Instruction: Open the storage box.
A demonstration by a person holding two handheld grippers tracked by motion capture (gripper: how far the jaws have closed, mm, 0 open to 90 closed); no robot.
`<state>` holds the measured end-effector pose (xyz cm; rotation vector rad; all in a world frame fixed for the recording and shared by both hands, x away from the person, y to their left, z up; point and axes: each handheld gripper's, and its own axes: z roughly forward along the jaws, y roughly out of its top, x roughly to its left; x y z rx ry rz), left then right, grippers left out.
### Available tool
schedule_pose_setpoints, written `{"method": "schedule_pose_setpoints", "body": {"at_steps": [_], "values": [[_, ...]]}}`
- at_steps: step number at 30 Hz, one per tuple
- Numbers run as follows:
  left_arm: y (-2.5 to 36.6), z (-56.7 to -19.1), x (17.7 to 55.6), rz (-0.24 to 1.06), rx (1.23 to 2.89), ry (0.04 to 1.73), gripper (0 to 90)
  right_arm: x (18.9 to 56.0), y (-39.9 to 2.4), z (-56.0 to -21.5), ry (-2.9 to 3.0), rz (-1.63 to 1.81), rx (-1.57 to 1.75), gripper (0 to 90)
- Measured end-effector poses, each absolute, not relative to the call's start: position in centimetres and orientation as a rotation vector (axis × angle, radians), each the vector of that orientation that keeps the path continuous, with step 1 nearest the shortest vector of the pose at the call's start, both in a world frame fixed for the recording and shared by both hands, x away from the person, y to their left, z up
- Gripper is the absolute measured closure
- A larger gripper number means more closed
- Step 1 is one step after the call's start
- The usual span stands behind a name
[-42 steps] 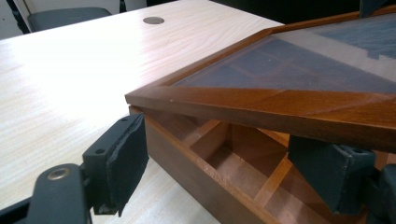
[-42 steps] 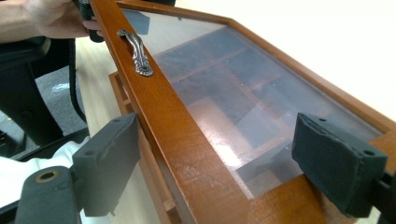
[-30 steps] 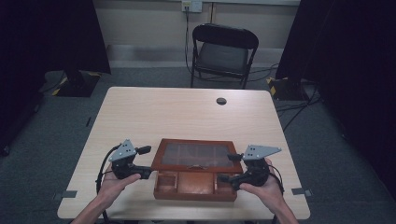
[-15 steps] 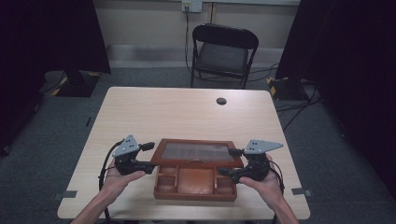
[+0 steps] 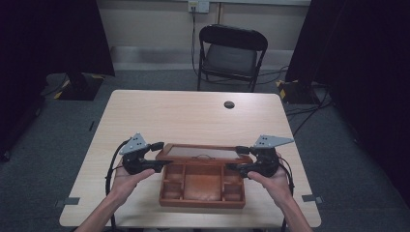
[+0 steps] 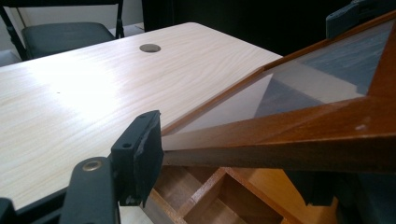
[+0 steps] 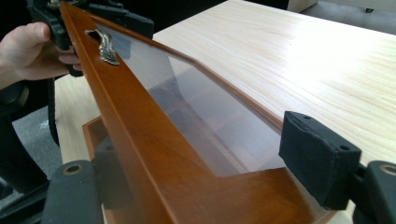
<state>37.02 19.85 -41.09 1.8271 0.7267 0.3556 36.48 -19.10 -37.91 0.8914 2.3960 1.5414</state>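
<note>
1. A wooden box [image 5: 202, 187] with a glass-paned lid [image 5: 205, 153] is seen at the near edge of the table [image 5: 193, 116]; the lid is raised partway, and open compartments are shown below it in the high view.
2. The left gripper [image 5: 155, 165] is held at the lid's left corner. In the left gripper view one pad [image 6: 140, 156] is seen against the edge of the lid frame [image 6: 299, 135], while the other jaw is largely hidden beneath the frame, so contact on that side cannot be confirmed. The jaws have just been closing, with the lid's corner between them.
3. The right gripper [image 5: 236, 167] is held at the lid's right corner. In the right gripper view the lid frame [image 7: 154, 154] lies between the jaws; the right pad [image 7: 317, 158] stands just clear of the wood, and the left jaw is partly covered by the frame. These jaws have also just been closing, though a firm clamp cannot be made out.
4. A metal handle [image 7: 106, 46] on the lid's front rail is blurred, and the person's left hand [image 7: 32, 49] is cut off at the picture's edge.
5. The box interior is mostly hidden in both gripper views.
</note>
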Motion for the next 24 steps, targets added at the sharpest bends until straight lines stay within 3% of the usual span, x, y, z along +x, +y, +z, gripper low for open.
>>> {"method": "schedule_pose_setpoints", "body": {"at_steps": [18,24], "values": [[19.3,-40.8,38.2,0.353,1.827,0.702,38.6,37.9,-19.1,-37.9,2.353,1.578,0.899,36.9],[19.4,-40.4,38.7,0.335,1.845,0.695,40.9,38.3,-19.2,-37.9,2.35,1.56,0.905,36.3]]}}
